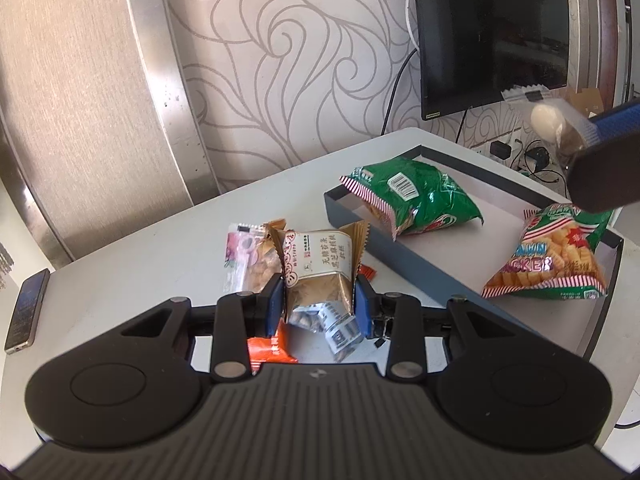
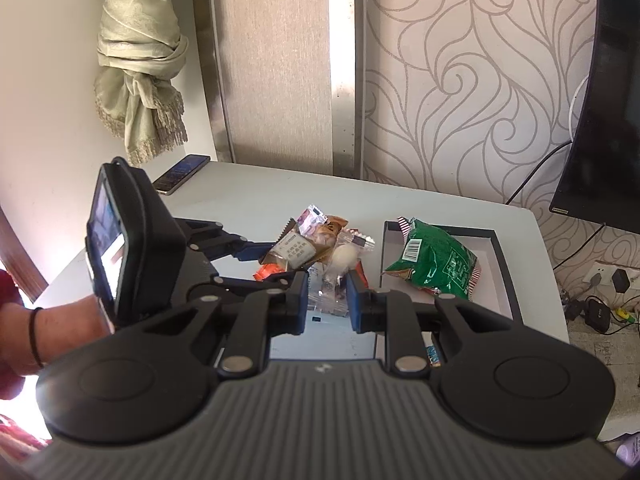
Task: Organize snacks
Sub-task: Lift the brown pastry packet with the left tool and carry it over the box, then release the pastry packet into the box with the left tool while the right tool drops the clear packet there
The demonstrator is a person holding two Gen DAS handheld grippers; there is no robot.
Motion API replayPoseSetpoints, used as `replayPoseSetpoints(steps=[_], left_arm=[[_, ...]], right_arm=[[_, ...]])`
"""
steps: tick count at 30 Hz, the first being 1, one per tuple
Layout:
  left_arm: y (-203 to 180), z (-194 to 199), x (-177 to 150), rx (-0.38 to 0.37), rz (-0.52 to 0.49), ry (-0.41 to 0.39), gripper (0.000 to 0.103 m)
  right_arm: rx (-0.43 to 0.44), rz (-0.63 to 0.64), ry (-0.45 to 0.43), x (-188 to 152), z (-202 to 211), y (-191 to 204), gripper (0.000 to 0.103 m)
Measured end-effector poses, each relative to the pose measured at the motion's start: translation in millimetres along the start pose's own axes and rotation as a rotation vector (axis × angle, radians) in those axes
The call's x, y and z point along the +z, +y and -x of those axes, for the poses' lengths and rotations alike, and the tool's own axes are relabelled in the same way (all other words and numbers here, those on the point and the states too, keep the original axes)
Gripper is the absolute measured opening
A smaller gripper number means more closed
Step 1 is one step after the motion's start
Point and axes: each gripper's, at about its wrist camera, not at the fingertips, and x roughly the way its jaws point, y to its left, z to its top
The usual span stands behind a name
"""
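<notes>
From the left wrist we see our left gripper (image 1: 320, 300) clamped on a brown-and-white foil snack packet (image 1: 318, 276), dark shallow tray (image 1: 404, 254) ahead-right; from the right wrist, our right gripper (image 2: 328, 300) pinches a clear-wrapped white sweet (image 2: 343, 258), tray just right.

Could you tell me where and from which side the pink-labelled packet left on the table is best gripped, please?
Probably by the crimped seal at its far end, from the left side: the pink-labelled packet lies flat, and its right edge is tucked against the brown pouch in the left gripper.
</notes>
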Motion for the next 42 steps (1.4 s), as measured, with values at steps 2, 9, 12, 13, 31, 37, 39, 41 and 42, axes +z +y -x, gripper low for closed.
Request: replayPoseSetpoints(steps=[2,9,12,13,31,37,39,41,42], left_arm=[[-4,-2,4,-0.006,-0.002,-0.004,0.041],[-18,-7,16,-0.034,-0.017,-0.021,0.041],[-24,-11,22,-0.045,-0.021,-0.026,0.041],[-27,-13,24,-0.050,-0.024,-0.028,0.041],[-76,-61,48,-0.175,-0.035,-0.029,0.041],[-98,-79,52,-0.257,-0.036,-0.026,0.041],[-104,-84,52,-0.278,-0.041,-0.024,0.042],[-110,-89,52,-0.301,-0.046,-0.015,0.043],[-113,-90,51,-0.294,-0.049,-0.018,0.048]], right_arm=[[-0.005,-0.005,-0.004,-1,2,-3,0.023],[-0.030,-0.030,-0.009,-2,8,-19,0.023],[-0.041,-0.035,-0.009,-3,8,-24,0.023],[-0.043,-0.036,-0.008,-4,9,-27,0.023],[-0.126,-0.067,0.020,-12,13,-68,0.023],[-0.158,-0.084,0.044,-19,14,-85,0.023],[-0.168,-0.092,0.052,-21,14,-91,0.023],[-0.175,-0.098,0.060,-22,12,-95,0.023],[-0.177,-0.100,0.063,-23,12,-98,0.023]])
